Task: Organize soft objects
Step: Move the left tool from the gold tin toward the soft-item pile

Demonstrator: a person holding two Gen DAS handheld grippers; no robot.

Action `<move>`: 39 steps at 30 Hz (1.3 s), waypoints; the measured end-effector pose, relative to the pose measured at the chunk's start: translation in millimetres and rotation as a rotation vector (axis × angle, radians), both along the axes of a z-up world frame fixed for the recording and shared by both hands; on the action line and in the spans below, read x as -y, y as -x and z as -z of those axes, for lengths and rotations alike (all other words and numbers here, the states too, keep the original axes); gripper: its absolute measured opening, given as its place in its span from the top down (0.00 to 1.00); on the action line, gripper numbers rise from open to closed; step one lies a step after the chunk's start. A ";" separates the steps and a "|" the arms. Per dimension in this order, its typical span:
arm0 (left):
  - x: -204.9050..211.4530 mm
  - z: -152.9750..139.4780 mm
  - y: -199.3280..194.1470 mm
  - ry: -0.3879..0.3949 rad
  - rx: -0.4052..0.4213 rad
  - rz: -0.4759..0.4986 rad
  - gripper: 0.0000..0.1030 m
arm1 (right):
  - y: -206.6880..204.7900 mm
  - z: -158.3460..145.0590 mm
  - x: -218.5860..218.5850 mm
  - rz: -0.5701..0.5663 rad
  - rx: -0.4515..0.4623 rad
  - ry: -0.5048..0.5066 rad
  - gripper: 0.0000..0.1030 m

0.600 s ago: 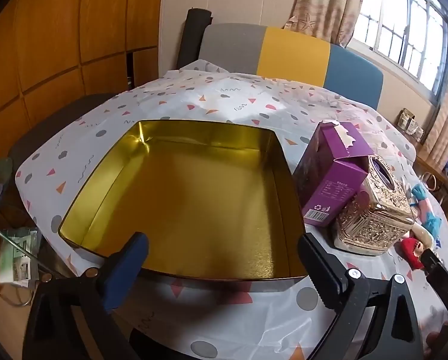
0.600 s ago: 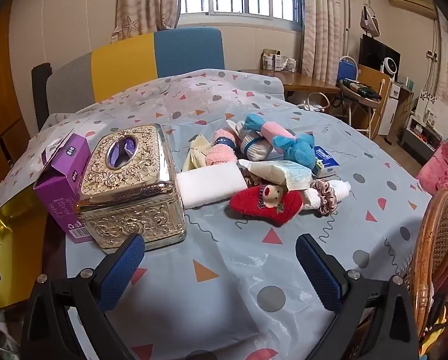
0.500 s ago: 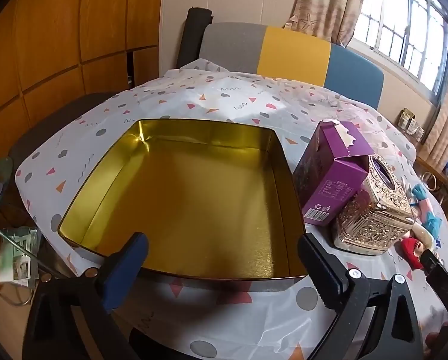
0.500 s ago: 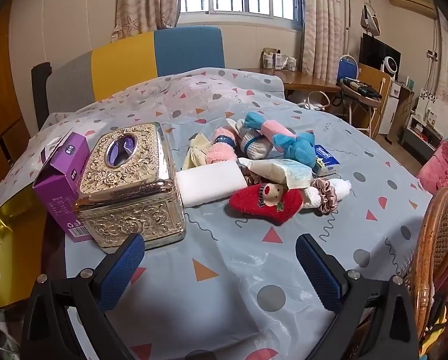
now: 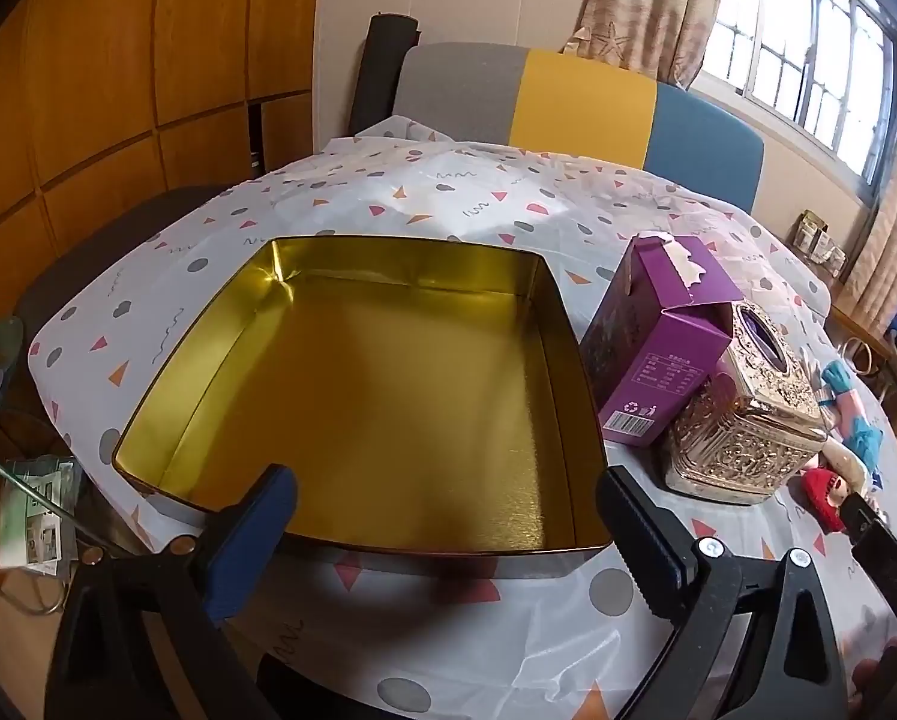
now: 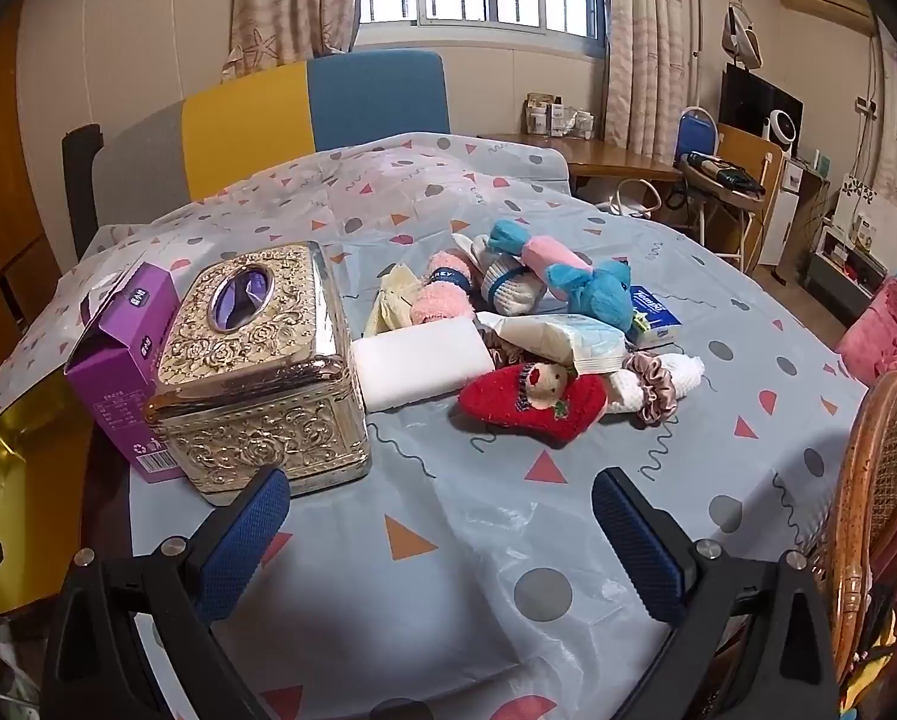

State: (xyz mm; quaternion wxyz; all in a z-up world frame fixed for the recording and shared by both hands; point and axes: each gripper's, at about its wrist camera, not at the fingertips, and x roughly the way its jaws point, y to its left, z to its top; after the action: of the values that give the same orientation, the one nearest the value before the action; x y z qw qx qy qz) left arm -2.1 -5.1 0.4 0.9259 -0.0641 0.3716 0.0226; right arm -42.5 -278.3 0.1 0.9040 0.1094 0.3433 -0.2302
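Observation:
A pile of soft things lies mid-table in the right wrist view: a red plush sock point(image 6: 532, 405), a white sponge block point(image 6: 421, 363), a pink fuzzy roll point(image 6: 442, 294), a blue and pink plush toy point(image 6: 586, 285), a tissue pack point(image 6: 568, 339) and a scrunchie point(image 6: 652, 387). My right gripper point(image 6: 439, 516) hangs open over bare tablecloth in front of the pile, nothing between its fingers. An empty gold tin tray point(image 5: 388, 384) fills the left wrist view. My left gripper point(image 5: 448, 510) stands open at the tray's near rim, holding nothing.
An ornate gold tissue box point(image 6: 256, 366) and a purple carton point(image 6: 121, 360) stand between tray and pile. A wicker chair point(image 6: 880, 504) is at the right table edge. A grey, yellow and blue bench back point(image 5: 568, 102) lines the far side.

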 end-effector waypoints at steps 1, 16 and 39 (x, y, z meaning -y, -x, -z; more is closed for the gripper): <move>0.2 -0.5 0.2 0.000 0.001 0.002 0.02 | 0.2 0.1 -0.4 0.000 0.000 0.001 0.00; 11.5 -3.0 3.4 -0.024 0.007 0.031 0.02 | 0.8 -0.5 5.3 -0.012 -0.006 -0.010 0.00; 80.5 -15.6 0.5 -0.102 0.070 0.332 0.00 | -6.6 -27.4 73.2 0.012 0.029 -0.029 0.00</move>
State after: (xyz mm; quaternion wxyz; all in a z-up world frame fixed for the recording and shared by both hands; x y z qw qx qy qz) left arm -2.6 -85.6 16.0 0.9314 0.0442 0.3429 -0.1140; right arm -35.9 -351.5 27.5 0.9058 0.1281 0.3327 -0.2289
